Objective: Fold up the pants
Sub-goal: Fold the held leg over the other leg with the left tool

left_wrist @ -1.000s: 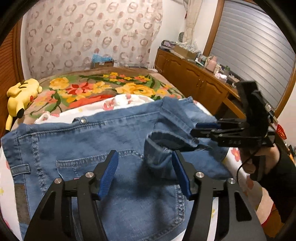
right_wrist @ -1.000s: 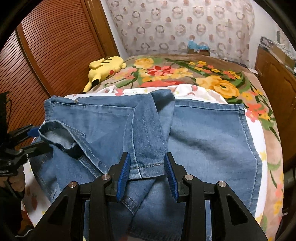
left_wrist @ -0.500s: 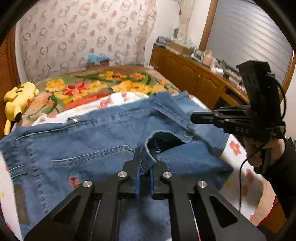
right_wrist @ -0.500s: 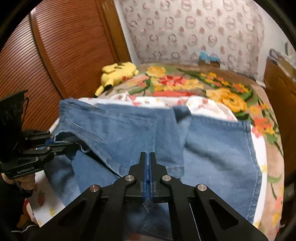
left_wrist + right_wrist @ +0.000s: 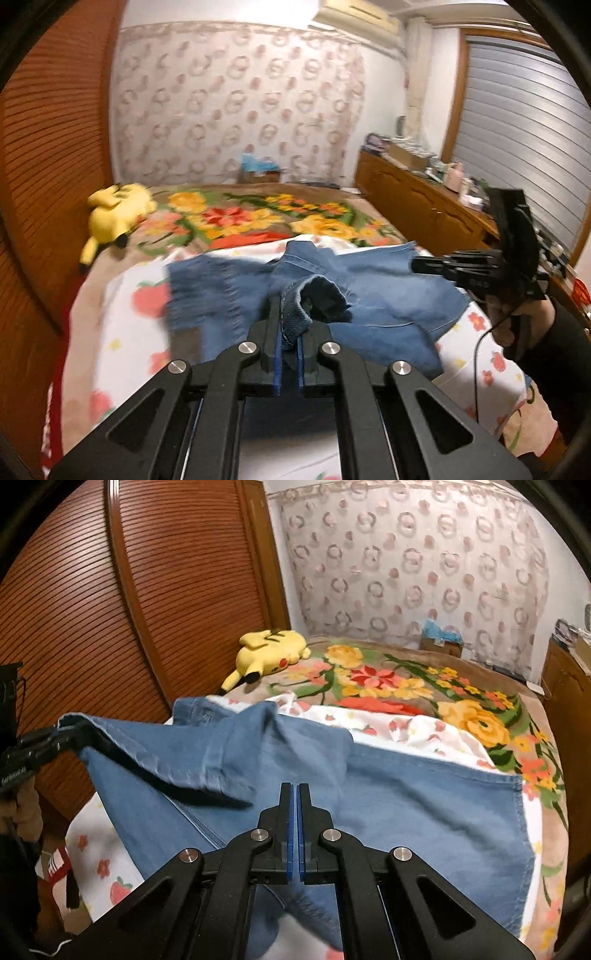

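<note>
The pants (image 5: 406,805) are mid-blue denim, paler on the broad flat panel, darker inside the turned cuff. Under them lies a white sheet (image 5: 424,734) printed with red strawberries and small flowers. Beyond it, the blanket (image 5: 406,686) is tan with yellow, red and orange blooms on green leaves. At the bed's far left corner sits a yellow plush (image 5: 273,651) with black ear tips and a red cheek. Both grippers are black with blue pads.

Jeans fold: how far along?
Done: both grips are made. The left gripper is shut on a leg hem of the jeans; the right gripper is shut on denim at their near edge. In hand: the gripped cloth is lifted off the bed. Left: carry it across, lay it flat and finish the fold; the jeans lie bunched.
</note>
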Demonstrator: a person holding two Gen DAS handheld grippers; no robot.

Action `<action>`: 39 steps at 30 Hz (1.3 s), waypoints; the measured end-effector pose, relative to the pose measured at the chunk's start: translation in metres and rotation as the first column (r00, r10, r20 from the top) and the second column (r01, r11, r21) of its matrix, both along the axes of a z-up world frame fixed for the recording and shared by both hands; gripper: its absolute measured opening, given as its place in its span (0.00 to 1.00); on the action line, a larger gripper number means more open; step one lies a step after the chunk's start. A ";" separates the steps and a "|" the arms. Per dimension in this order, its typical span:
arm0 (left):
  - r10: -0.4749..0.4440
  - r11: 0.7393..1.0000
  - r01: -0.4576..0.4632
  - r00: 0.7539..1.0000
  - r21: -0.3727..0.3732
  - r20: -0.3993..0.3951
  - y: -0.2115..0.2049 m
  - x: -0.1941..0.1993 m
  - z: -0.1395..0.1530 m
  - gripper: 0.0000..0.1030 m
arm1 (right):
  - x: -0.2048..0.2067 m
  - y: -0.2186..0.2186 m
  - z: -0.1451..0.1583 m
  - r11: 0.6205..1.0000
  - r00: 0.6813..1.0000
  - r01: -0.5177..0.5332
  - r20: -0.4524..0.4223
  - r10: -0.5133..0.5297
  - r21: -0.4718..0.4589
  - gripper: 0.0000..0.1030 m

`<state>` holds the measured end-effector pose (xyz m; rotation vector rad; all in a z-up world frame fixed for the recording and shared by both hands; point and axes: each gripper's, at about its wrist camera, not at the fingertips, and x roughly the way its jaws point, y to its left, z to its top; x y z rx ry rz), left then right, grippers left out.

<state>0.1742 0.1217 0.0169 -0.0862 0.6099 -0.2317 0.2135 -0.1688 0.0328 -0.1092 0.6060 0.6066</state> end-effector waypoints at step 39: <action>0.167 0.985 -0.161 0.979 0.057 -0.118 0.035 -0.032 -0.056 0.60 | 0.014 0.043 -0.075 0.992 0.994 -0.066 -0.092 0.056 -0.110 0.04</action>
